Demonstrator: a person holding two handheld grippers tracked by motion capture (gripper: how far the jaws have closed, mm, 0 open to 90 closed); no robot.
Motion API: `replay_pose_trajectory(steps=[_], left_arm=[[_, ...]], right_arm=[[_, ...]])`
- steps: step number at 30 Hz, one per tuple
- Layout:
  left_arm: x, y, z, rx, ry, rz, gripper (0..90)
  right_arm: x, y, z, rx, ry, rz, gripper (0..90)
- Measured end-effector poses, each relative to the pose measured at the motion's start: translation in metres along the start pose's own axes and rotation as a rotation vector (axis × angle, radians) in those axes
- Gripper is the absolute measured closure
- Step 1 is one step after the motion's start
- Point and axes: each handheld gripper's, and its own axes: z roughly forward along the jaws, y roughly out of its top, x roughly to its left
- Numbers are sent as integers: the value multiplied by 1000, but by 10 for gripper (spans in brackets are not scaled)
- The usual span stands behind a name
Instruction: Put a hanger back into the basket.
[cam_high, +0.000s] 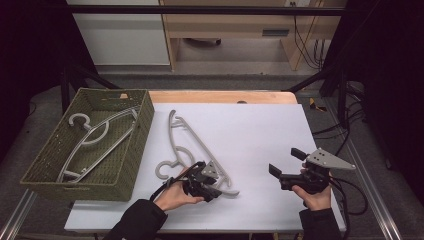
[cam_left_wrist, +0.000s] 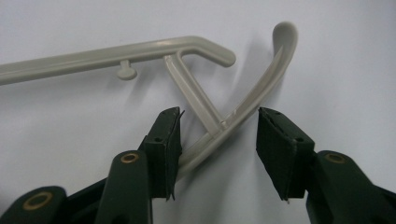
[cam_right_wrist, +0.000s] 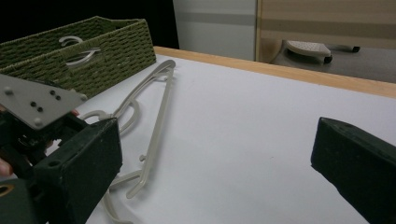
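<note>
The grey hanger (cam_high: 192, 145) is laid flat on the white desk (cam_high: 260, 130), at three o'clock of the green basket (cam_high: 87, 142). Its lower end is straddled by the released left claw (cam_left_wrist: 218, 135), ungripped. The right claw (cam_high: 282, 162) is held released at four o'clock.

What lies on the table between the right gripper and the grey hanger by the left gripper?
Nothing: in the high view, bare white table top runs from the right gripper to the hanger.

Pale grey plastic hanger (cam_high: 192, 145); olive-green woven basket (cam_high: 125, 165); white table sheet (cam_high: 250, 135) with light wood edge; black gripper pads (cam_left_wrist: 161, 149).
</note>
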Motion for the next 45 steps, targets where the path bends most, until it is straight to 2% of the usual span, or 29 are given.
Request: replay_pose_trajectory(steps=[2, 3, 4, 8, 10, 13, 17, 20, 25, 28, 33, 34, 39, 43, 45], left_arm=[[1, 2, -8, -50, 4, -14, 496], [2, 3, -11, -74, 16, -35, 516], [3, 3, -13, -102, 30, -76, 547], [10, 2, -11, -102, 69, -167, 706], [11, 1, -7, -90, 87, -192, 776], [8, 0, -2, -91, 111, -198, 840], [4, -2, 3, -64, 113, -200, 887], [1, -4, 5, -50, 116, -188, 892], [0, -6, 3, -48, 113, -201, 894], [0, -11, -2, -31, 106, -203, 894], [0, -22, -13, -12, 120, -209, 894], [0, -29, -18, -9, 105, -218, 894], [-4, -39, -27, 1, 99, -218, 894], [-8, -47, -35, 7, 114, -213, 890], [-7, -51, -42, -13, 135, -230, 842]], right_arm=[[0, 0, 0, -1, 0, 0, 22], [0, 0, 0, 2, 2, -3, 22], [0, 0, 0, 4, 2, -1, 22], [1, -1, 1, 6, 2, 2, 22], [0, -1, 1, 5, 2, 1, 23], [1, -1, 2, 8, 2, 1, 23], [1, -1, 4, 10, 4, 0, 23], [1, -2, 4, 14, 6, -3, 24], [2, -2, 5, 19, 6, -4, 24], [2, -2, 5, 20, 5, -4, 24], [2, -2, 6, 19, 4, -2, 23], [2, -2, 6, 18, 2, -2, 23], [2, -3, 6, 20, 1, -1, 23], [3, -3, 6, 21, 1, -2, 24], [2, -3, 6, 22, 0, -1, 24]])
